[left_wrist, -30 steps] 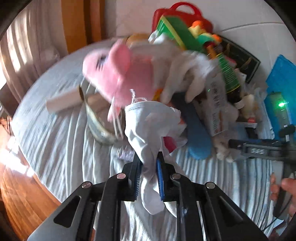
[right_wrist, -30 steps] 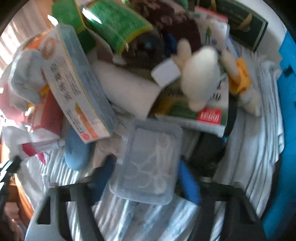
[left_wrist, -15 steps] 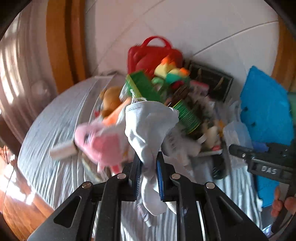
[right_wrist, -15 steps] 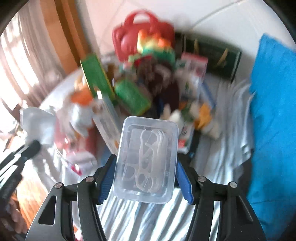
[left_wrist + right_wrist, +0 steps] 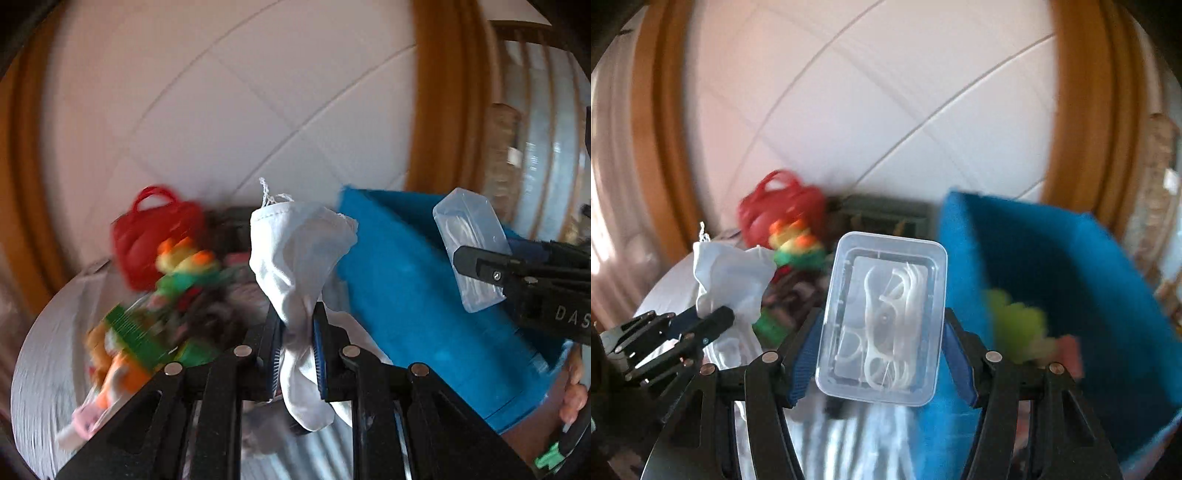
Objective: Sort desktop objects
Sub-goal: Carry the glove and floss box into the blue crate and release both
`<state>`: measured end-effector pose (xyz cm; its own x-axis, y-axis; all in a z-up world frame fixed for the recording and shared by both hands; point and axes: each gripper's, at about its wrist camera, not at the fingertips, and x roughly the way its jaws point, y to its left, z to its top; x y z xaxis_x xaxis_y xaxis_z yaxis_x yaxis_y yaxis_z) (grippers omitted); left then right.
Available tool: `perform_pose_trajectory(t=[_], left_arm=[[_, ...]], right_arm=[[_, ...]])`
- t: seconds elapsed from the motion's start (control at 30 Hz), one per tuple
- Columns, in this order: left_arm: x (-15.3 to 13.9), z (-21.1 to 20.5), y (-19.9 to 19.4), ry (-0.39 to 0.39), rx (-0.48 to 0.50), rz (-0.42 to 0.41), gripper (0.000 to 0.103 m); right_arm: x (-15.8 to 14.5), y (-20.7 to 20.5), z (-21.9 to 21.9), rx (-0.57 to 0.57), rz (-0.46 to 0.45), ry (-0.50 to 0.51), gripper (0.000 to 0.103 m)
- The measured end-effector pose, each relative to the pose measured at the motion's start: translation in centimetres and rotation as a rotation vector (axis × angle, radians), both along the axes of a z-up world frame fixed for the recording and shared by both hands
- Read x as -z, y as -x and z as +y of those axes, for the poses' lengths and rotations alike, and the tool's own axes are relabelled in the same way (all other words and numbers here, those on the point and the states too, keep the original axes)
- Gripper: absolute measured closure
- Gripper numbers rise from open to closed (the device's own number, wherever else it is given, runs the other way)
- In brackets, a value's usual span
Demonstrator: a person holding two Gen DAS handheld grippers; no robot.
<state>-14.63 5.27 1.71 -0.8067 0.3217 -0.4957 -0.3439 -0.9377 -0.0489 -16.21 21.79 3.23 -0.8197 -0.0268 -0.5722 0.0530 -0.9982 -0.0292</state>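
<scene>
My left gripper (image 5: 295, 343) is shut on a crumpled white cloth pouch (image 5: 295, 251) that hangs above and below its blue pads. The same pouch (image 5: 731, 277) and the left gripper (image 5: 713, 321) show at the left of the right wrist view. My right gripper (image 5: 882, 332) is shut on a clear plastic box of white floss picks (image 5: 882, 325), gripped by its long sides. In the left wrist view that box (image 5: 472, 251) sits at the right, in front of the blue fabric bin (image 5: 424, 295). Both grippers are raised above the table.
A blue fabric bin (image 5: 1052, 277) stands open at the right with green and pink items inside. Behind and left lies a blurred pile: a red handbag (image 5: 155, 232), a rainbow toy (image 5: 794, 240), a green box (image 5: 136, 332), a dark box (image 5: 886, 218). A tiled wall rises behind.
Both grippers have risen and tilted up from the pile, carrying the pouch and the floss box. The wall and the blue bin now fill the views.
</scene>
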Motion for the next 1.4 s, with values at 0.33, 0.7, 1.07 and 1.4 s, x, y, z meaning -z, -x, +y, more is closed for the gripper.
perform_pose_trajectory(t=[0.33,0.7,1.07,1.4], left_arm=[[-3.6,17.8,4.6,-0.013,0.27,-0.22,0.088],[8.0,32.1,8.7,0.335,0.247,-0.68,0.088],[11.3,32.6,9.8,0.408,0.214,-0.721,0.071],[8.2,31.6,9.4,0.369,0.192,-0.629,0.041]], right_arm=[[-1.5,2.4,15.5,0.13,-0.144,-0.169,0.042],[10.3,7.8,27.9,0.071,-0.616,-0.27,0.042],[12.6,8.1,29.9,-0.011,-0.683,-0.318,0.041],[11.7,7.7,29.8,0.009,-0.595,-0.38,0.011]])
